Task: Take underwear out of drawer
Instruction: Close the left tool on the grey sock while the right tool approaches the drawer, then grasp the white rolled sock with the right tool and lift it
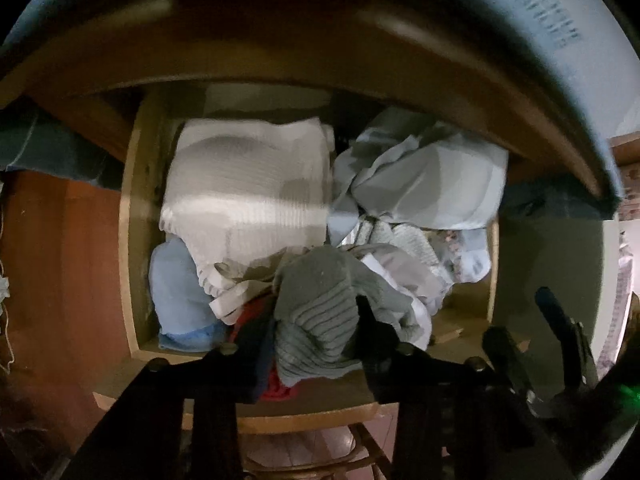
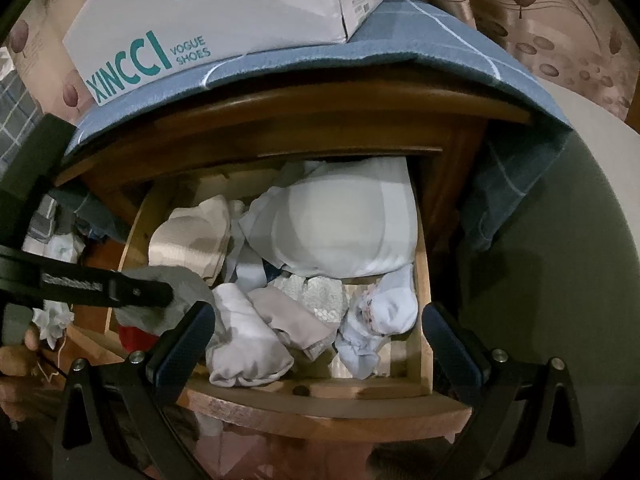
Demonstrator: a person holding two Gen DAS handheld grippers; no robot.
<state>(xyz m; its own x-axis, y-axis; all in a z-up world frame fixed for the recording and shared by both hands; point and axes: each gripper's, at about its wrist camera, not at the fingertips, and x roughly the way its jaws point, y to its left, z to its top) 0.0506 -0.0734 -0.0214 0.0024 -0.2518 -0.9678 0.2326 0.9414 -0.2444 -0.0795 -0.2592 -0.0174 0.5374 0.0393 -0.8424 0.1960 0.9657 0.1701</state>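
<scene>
Left gripper (image 1: 316, 320) is pointing down into the open wooden drawer (image 1: 132, 240), its fingers clenching a grey ribbed garment (image 1: 316, 308) at lower centre of the left wrist view; the grey piece is bunching between the black fingers, over something red (image 1: 276, 388) at the drawer's front edge. In the right wrist view the same left gripper is showing at left of the frame, one finger (image 2: 136, 292) lying across the grey cloth (image 2: 188, 284). Right gripper (image 2: 316, 344) is sitting released, jaws spread wide, pads apart at lower left and lower right of its frame, nothing between them, hovering over the drawer front (image 2: 320, 400). Drawer is holding a white ribbed folded piece (image 1: 244, 188) upper left, a pale blue-grey bundle (image 1: 420, 176) upper right, a light blue item (image 1: 176, 288) lower left, plus small white and beige pieces (image 2: 280, 320) near the front. A shoe box (image 2: 200, 20) is resting on blue checked cloth (image 2: 400, 40) on the cabinet top.
</scene>
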